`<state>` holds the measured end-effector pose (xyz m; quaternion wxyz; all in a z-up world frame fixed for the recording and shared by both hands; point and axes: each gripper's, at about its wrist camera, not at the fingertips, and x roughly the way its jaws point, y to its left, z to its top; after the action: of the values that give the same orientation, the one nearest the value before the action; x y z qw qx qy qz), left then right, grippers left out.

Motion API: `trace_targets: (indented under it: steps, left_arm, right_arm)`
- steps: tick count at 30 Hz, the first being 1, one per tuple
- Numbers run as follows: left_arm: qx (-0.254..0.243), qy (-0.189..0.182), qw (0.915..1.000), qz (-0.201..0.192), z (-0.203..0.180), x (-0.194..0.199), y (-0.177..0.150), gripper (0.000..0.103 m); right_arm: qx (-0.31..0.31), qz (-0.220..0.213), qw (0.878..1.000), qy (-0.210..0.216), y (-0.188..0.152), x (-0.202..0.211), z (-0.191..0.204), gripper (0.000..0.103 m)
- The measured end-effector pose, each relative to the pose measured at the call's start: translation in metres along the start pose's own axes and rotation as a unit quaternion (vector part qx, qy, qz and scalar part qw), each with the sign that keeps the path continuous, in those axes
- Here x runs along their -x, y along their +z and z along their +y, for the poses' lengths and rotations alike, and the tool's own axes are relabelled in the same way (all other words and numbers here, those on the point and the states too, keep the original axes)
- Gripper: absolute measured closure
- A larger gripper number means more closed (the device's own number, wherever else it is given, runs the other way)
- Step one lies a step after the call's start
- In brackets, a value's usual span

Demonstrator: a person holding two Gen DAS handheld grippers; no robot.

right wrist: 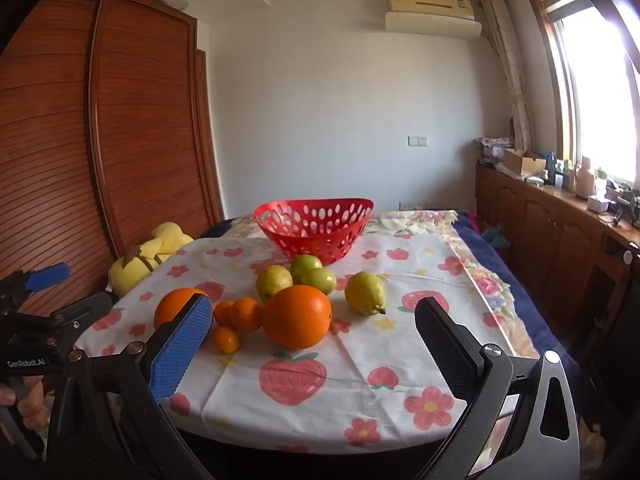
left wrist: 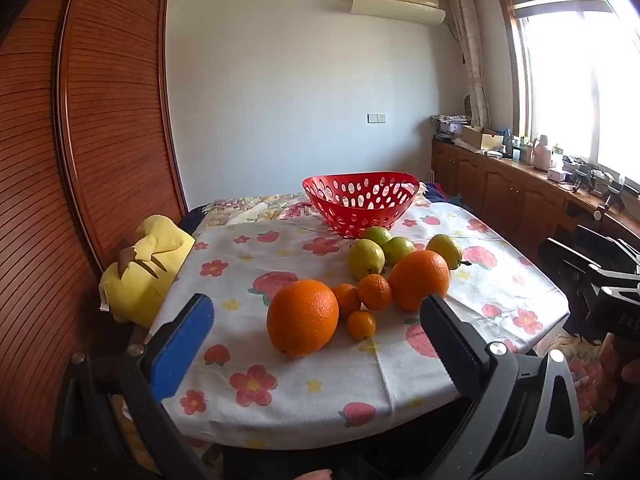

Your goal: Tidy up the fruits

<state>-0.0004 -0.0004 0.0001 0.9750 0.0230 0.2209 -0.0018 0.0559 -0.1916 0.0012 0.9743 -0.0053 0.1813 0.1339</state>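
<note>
Daylight pours in from the window (left wrist: 576, 80) on the right, blown out to white glare in both views. The tablecloth (right wrist: 360, 364) is evenly lit, with soft shadows beneath the fruit. Fisheye distortion bows the wardrobe (left wrist: 100, 120) and darkens the corners. Focus is sharp throughout.

home room | wooden wardrobe (right wrist: 120, 120) | air conditioner (right wrist: 432, 12) | curtained window (right wrist: 592, 80)

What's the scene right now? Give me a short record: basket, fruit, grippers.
basket: red perforated basket, nothing visible inside, far side of table
oranges: two large oranges, three small oranges between them
green fruit: four green fruits, just before the basket
left gripper: open, holding nothing
right gripper: open, holding nothing
</note>
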Motion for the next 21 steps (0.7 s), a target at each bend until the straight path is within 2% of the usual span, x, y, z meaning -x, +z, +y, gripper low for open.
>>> trace_targets:
  steps: [8, 10, 21]
  left_arm:
    - [-0.001, -0.001, 0.9999, -0.01, -0.001, 0.011, -0.004, 0.0]
    - [0.0, -0.001, 1.0, 0.001, 0.0, 0.004, 0.003, 0.0]
    - [0.0, -0.001, 1.0, -0.006, 0.002, 0.009, 0.008, 0.0]
  right_arm:
    - [0.006, -0.001, 1.0, -0.001, 0.001, 0.0, 0.007, 0.0]
    - [-0.003, 0.003, 1.0, -0.002, 0.0, 0.001, -0.001, 0.0]
    - [-0.002, 0.002, 1.0, -0.005, 0.002, 0.003, -0.001, 0.0]
